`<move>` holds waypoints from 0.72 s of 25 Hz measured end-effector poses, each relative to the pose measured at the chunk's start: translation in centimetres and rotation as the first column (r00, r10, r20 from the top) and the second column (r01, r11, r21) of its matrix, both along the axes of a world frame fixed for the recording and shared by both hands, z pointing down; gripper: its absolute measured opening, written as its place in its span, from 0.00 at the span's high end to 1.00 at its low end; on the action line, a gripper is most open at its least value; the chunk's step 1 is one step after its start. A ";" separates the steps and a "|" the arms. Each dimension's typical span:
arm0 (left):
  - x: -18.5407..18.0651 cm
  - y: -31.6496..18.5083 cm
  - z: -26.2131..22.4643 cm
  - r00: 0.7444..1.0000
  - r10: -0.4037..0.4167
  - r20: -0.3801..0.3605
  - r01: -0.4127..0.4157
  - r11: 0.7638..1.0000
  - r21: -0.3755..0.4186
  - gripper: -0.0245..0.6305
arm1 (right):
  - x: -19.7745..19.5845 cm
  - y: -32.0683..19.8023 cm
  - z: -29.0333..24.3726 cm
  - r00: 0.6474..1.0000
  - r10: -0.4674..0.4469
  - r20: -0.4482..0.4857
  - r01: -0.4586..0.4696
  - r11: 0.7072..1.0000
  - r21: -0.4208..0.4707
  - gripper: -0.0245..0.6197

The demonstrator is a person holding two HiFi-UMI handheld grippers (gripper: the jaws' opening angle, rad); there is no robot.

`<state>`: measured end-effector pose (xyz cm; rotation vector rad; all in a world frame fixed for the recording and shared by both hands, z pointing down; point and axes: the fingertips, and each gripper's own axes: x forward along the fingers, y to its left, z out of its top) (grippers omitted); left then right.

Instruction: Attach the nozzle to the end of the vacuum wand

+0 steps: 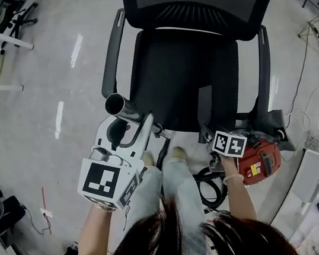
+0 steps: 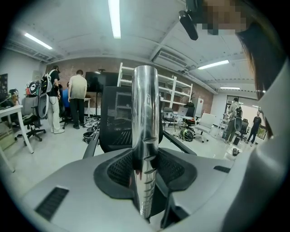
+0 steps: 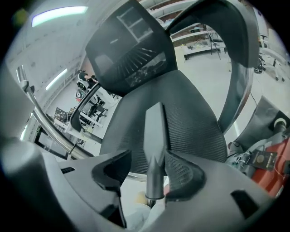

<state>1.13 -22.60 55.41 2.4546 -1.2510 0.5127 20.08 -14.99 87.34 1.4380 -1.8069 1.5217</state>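
Observation:
My left gripper [image 1: 129, 123] is shut on the chrome vacuum wand [image 1: 119, 106], whose open end points up towards the chair. In the left gripper view the wand [image 2: 145, 104] runs straight out between the two pads of this gripper [image 2: 146, 167]. A grey crevice nozzle [image 3: 155, 136] stands between the jaws of my right gripper [image 3: 147, 163], flat tip pointing away. The left jaw stands clear of it and the right pad lies against it, so this gripper is open. In the head view the right gripper's marker cube [image 1: 229, 143] hides its jaws and the nozzle. The wand [image 3: 36, 115] also shows at the left of the right gripper view.
A black mesh office chair [image 1: 187, 77] stands directly ahead, its seat [image 3: 181, 113] behind the nozzle. The red vacuum body [image 1: 261, 163] with its black hose lies on the floor by my right hand. White shelving stands at the lower right, desks at the upper left; people stand far off.

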 end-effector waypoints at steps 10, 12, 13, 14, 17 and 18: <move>-0.1 -0.9 -0.4 0.998 -0.043 -0.047 0.044 0.999 0.021 0.72 | -0.3 -0.3 4.7 0.999 -0.026 -0.024 0.023 0.994 -0.102 0.57; -0.1 -0.8 -0.4 0.998 -0.043 -0.047 0.044 0.999 0.021 0.72 | -0.3 -0.5 5.5 0.999 -0.031 -0.042 0.026 0.992 -0.123 0.57; -0.1 -0.7 -0.3 0.998 -0.042 -0.047 0.043 0.999 0.021 0.72 | -0.3 -0.5 5.9 0.998 -0.034 -0.053 0.027 0.991 -0.133 0.57; -0.1 -0.7 -0.3 0.998 -0.042 -0.047 0.043 0.999 0.020 0.72 | -0.3 -0.5 6.2 0.997 -0.037 -0.061 0.028 0.989 -0.142 0.57; -0.1 -0.7 -0.3 0.998 -0.039 -0.048 0.040 0.999 0.015 0.72 | -0.4 -0.6 6.5 0.997 -0.045 -0.067 0.033 0.986 -0.164 0.57; -0.1 -0.7 -0.2 0.998 -0.040 -0.048 0.040 0.999 0.014 0.72 | -0.4 -0.7 6.5 0.997 -0.047 -0.066 0.035 0.985 -0.169 0.57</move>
